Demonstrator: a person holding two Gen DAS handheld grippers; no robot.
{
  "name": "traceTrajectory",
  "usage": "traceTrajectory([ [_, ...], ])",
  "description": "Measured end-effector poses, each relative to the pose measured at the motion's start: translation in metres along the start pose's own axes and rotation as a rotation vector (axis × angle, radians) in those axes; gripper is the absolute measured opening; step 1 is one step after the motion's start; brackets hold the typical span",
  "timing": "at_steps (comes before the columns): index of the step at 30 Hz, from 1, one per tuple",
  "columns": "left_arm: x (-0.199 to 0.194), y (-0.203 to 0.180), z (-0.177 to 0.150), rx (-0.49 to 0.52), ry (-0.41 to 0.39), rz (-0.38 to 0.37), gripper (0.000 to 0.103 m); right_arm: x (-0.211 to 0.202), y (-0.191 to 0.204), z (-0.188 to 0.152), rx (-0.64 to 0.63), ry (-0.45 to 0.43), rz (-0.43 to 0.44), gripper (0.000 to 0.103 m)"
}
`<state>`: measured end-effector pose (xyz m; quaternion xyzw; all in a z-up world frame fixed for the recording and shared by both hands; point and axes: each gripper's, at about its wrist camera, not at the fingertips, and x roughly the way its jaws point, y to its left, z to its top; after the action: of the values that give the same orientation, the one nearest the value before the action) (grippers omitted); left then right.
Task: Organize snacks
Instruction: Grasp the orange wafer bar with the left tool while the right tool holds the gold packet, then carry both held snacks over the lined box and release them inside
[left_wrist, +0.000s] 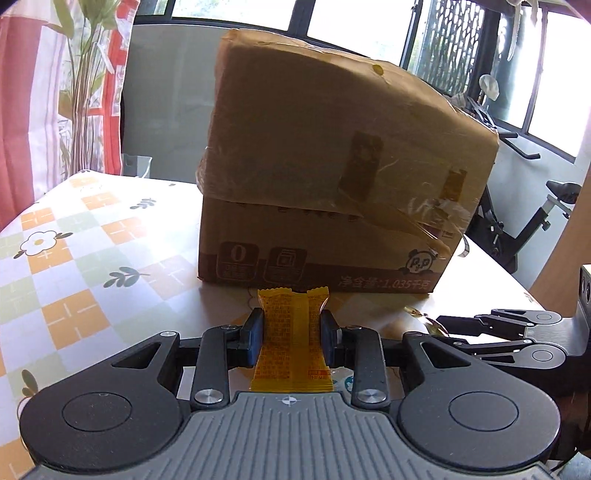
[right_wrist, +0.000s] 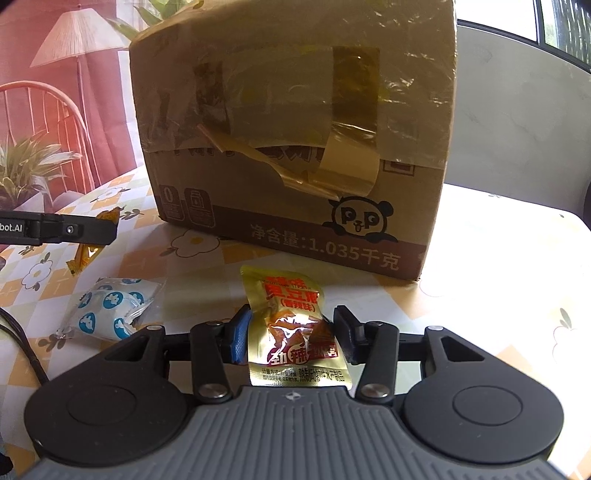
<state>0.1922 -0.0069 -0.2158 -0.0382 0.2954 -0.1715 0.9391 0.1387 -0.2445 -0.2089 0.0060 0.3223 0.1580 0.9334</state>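
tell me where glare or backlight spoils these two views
Left wrist view: bright windows behind leave the box face dim, and the table at right washes out. Right wrist view: sun bleaches the table right of the box, tape and gold packet glint; edges bend from the fisheye.
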Motion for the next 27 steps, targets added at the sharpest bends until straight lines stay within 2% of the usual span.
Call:
traceTrajectory([
  [4, -0.004, -0.003, 0.003, 0.005, -0.018, -0.011, 0.033, -0.014, 0.007, 0.0, -0.031, -0.028, -0.005, 0.049],
  [7, -0.006, -0.006, 0.009, 0.016, -0.032, -0.031, 0.033, -0.026, 0.009, 0.002, -0.015, -0.034, 0.036, 0.049],
  [12, -0.019, -0.013, 0.037, 0.041, -0.105, -0.085, 0.033, -0.049, 0.012, 0.026, -0.024, -0.088, 0.059, 0.049],
  [16, -0.029, -0.019, 0.074, 0.084, -0.188, -0.117, 0.033, -0.073, 0.012, 0.064, -0.033, -0.181, 0.085, 0.049],
  [21, -0.032, -0.025, 0.128, 0.095, -0.27, -0.199, 0.033, -0.09, 0.005, 0.123, -0.054, -0.294, 0.1, 0.049],
  [25, -0.016, -0.035, 0.167, 0.117, -0.291, -0.205, 0.033, -0.082, -0.003, 0.168, -0.086, -0.341, 0.057, 0.049],
  [27, -0.003, -0.041, 0.182, 0.135, -0.284, -0.188, 0.033, -0.071, -0.01, 0.185, -0.096, -0.352, 0.007, 0.049],
])
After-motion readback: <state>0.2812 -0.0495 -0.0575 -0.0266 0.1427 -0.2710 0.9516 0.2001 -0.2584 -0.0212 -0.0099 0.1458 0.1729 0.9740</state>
